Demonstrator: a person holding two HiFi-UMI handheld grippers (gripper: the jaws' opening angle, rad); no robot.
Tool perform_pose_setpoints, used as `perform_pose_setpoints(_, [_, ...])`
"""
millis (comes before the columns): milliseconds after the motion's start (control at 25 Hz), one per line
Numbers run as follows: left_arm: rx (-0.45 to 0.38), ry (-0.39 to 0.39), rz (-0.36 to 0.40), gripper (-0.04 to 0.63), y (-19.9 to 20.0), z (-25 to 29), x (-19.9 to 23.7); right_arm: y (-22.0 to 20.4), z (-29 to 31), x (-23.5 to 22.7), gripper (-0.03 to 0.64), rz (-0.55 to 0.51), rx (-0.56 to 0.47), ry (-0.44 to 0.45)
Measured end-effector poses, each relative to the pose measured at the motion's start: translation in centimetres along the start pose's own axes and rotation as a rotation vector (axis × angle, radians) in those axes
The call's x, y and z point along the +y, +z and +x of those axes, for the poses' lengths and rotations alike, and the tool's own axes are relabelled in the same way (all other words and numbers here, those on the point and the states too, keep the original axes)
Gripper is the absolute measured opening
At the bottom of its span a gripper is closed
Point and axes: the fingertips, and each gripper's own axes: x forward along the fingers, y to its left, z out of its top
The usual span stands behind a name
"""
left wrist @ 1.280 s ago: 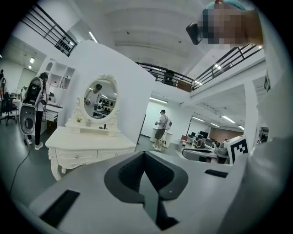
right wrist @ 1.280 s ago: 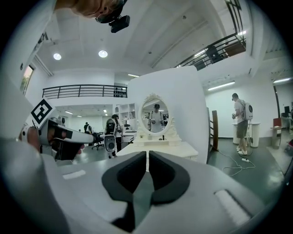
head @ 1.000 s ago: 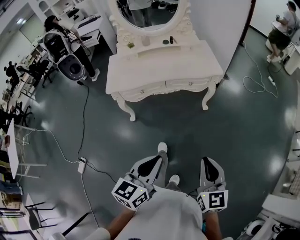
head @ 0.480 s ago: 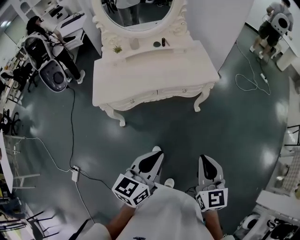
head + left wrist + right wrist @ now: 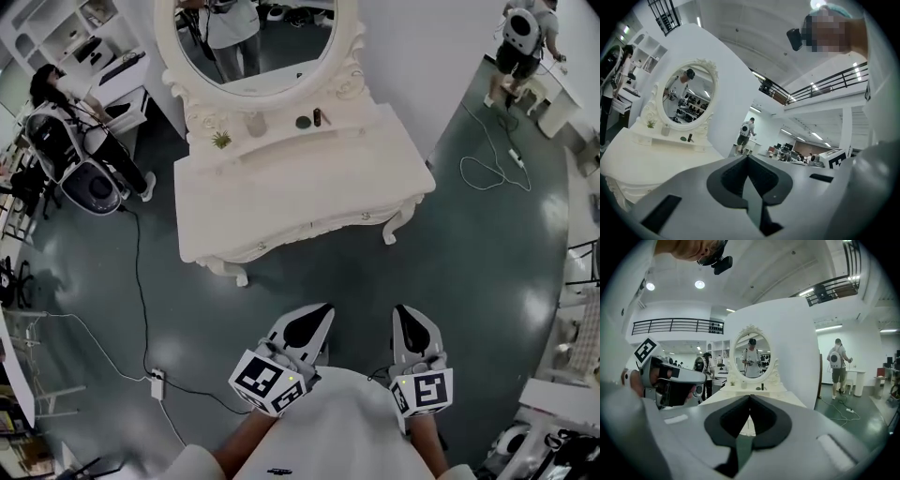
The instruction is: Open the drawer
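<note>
1. The left claw (image 5: 314,321), at lower centre-left, had its jaws together on nothing and was held close to the person's body, probably just carried.
2. The dressing table (image 5: 281,187) stood at upper centre. Its drawer (image 5: 281,241) sat shut along the front edge, well apart from both claws.
3. The right claw (image 5: 410,323), at lower centre-right, was likewise pressed together and empty. It pointed towards the table, seemingly for the approach.
</note>
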Motion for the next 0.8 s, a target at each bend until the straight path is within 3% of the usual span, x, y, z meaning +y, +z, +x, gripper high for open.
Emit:
perform_pose_setpoints(360, [0.013,-0.063,-0.019,0.009,2.8,3.5,5.9,0.9,6.1,-1.8,0.012,0.003,0.009,-0.091])
perform_pose_setpoints(800, [0.082,-0.023,-0.065,0.009,2.5,8.8,9.0,0.0,11.6,-7.0,0.011,0.022,0.069,-0.059])
